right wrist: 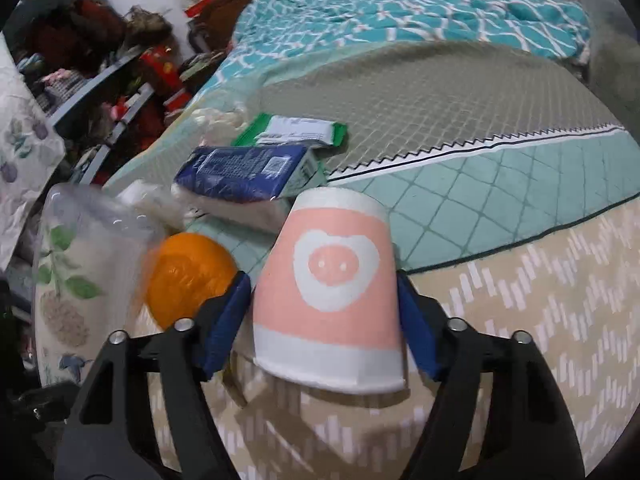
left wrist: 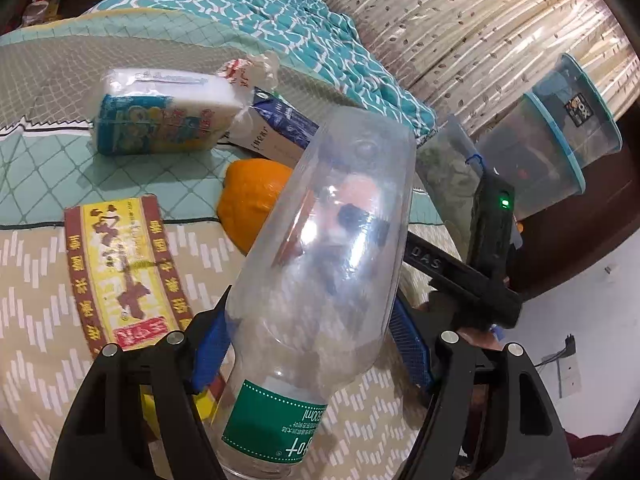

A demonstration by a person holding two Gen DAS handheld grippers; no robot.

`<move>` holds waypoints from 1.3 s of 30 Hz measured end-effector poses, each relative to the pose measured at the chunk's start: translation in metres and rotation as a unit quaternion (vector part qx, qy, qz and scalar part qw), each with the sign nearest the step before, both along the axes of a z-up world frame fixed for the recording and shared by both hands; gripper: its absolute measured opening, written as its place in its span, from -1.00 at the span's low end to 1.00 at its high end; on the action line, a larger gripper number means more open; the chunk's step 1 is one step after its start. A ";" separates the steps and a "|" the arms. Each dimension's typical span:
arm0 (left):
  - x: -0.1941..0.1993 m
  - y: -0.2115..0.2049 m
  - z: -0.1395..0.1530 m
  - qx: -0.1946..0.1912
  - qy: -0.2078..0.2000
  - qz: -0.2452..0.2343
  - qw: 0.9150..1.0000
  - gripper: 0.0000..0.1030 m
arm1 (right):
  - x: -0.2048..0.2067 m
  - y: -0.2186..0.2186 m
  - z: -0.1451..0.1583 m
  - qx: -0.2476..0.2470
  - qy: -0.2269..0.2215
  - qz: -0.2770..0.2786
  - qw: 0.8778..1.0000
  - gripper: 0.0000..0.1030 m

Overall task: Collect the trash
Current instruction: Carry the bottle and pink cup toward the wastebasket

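My left gripper [left wrist: 310,344] is shut on a clear empty plastic bottle [left wrist: 328,248] with a green label, held above the bed with its base pointing away. My right gripper [right wrist: 324,320] is shut on a pink and white paper cup [right wrist: 332,292] with a pig face, held upside down above the bed. The bottle also shows blurred at the left of the right wrist view [right wrist: 92,248]. The other gripper's black body [left wrist: 492,240] shows at the right of the left wrist view.
On the bed lie an orange [left wrist: 252,200], a blue carton [right wrist: 244,172], a tissue pack [left wrist: 160,116], a yellow-red flat packet [left wrist: 120,268] and a green-white wrapper [right wrist: 296,132]. A teal quilt [right wrist: 400,12] lies at the back. Clear storage tubs [left wrist: 552,140] stand at the right. Cluttered shelves [right wrist: 100,60] are at the left.
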State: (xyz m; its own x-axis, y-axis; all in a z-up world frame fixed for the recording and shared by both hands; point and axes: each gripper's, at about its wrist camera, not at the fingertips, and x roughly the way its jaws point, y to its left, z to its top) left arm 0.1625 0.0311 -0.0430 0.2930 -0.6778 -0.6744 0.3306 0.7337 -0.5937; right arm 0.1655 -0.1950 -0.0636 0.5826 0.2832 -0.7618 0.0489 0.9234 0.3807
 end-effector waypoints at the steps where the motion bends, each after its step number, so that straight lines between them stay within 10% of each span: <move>1: -0.001 -0.005 0.001 0.003 -0.002 -0.006 1.000 0.32 | -0.005 -0.004 0.001 0.008 -0.001 -0.002 1.000 0.13; 12: 0.003 -0.119 0.004 0.024 -0.003 -0.108 0.994 0.30 | -0.092 -0.144 0.005 0.066 -0.039 -0.135 0.988 0.07; 28: 0.021 -0.412 -0.013 0.066 0.017 -0.294 0.953 0.29 | -0.177 -0.383 -0.008 0.062 -0.050 -0.344 0.936 0.13; 39: 0.028 -0.501 0.000 0.074 -0.006 -0.303 0.950 0.58 | -0.193 -0.421 -0.002 0.042 -0.076 -0.406 0.910 0.58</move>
